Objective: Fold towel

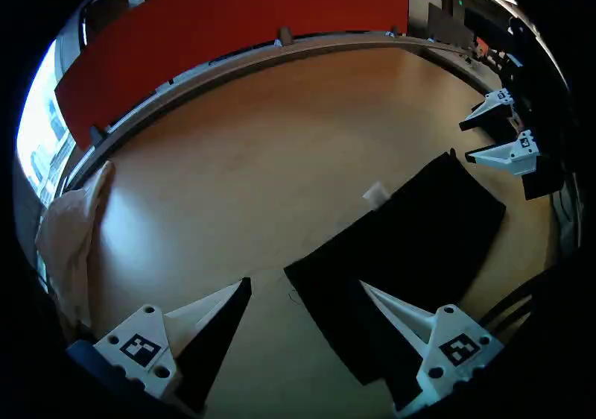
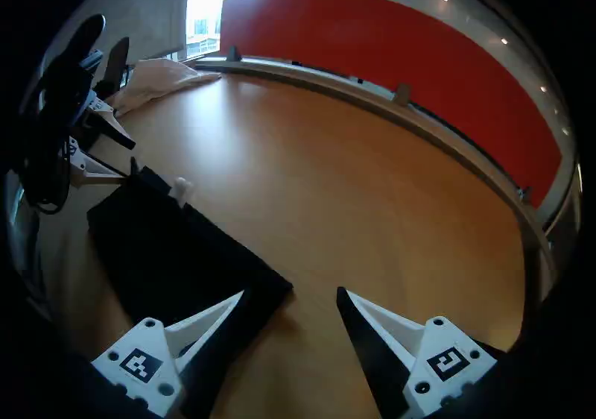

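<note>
A black towel [image 1: 417, 240] lies flat, folded into a long strip, on the wooden table [image 1: 253, 158]. A small white tag [image 1: 376, 193] sticks out at its edge. My left gripper [image 1: 304, 282] is open just above the towel's near end, its right finger over the cloth. The right gripper [image 1: 498, 134] stands open at the towel's far end. In the right gripper view the black towel [image 2: 171, 247] runs away to the left, with the white tag [image 2: 181, 188] on it. There my right gripper [image 2: 290, 292] is open at the near corner, and the left gripper [image 2: 100, 149] is open at the far end.
A cream cloth [image 1: 71, 232] is bunched at the table's edge, also seen as the cream cloth [image 2: 160, 76] near the window. A red partition [image 1: 223, 24] runs along the table's far rim. Bare wood [image 2: 357, 195] spreads beside the towel.
</note>
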`<state>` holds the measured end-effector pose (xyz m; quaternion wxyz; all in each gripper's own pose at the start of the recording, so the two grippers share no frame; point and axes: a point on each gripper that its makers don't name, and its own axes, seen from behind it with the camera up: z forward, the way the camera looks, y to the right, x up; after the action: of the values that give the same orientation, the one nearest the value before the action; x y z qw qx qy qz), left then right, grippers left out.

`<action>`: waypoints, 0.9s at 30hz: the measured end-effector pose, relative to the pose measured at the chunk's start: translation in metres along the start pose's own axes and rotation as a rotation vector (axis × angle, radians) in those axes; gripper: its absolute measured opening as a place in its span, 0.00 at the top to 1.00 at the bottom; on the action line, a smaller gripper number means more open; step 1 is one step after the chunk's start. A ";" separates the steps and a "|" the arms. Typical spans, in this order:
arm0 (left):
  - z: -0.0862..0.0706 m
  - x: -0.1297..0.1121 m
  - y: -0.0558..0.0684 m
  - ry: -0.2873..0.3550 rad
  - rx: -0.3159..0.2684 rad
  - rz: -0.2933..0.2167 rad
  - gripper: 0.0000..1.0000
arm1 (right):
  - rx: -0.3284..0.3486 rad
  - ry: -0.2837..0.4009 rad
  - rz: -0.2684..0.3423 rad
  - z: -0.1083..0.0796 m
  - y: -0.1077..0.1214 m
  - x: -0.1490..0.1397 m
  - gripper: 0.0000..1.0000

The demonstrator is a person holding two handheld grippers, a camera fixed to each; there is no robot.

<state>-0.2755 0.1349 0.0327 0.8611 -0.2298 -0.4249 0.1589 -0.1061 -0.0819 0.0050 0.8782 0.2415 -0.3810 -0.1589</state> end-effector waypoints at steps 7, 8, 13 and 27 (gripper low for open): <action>-0.007 -0.001 -0.001 0.007 0.002 0.001 0.03 | 0.002 0.006 0.000 -0.005 -0.003 0.000 0.14; -0.008 -0.001 -0.001 0.007 0.002 -0.001 0.03 | 0.002 0.006 0.000 -0.006 -0.003 0.000 0.14; -0.015 -0.007 0.001 0.009 -0.005 -0.015 0.03 | 0.005 0.009 -0.001 -0.014 -0.011 -0.004 0.14; -0.044 -0.038 0.015 0.010 -0.009 -0.060 0.03 | 0.004 0.015 0.008 -0.046 -0.035 -0.022 0.14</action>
<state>-0.2641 0.1180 -0.0235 0.8665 -0.2215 -0.4281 0.1301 -0.0898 -0.0873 -0.0547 0.8811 0.2431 -0.3756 -0.1529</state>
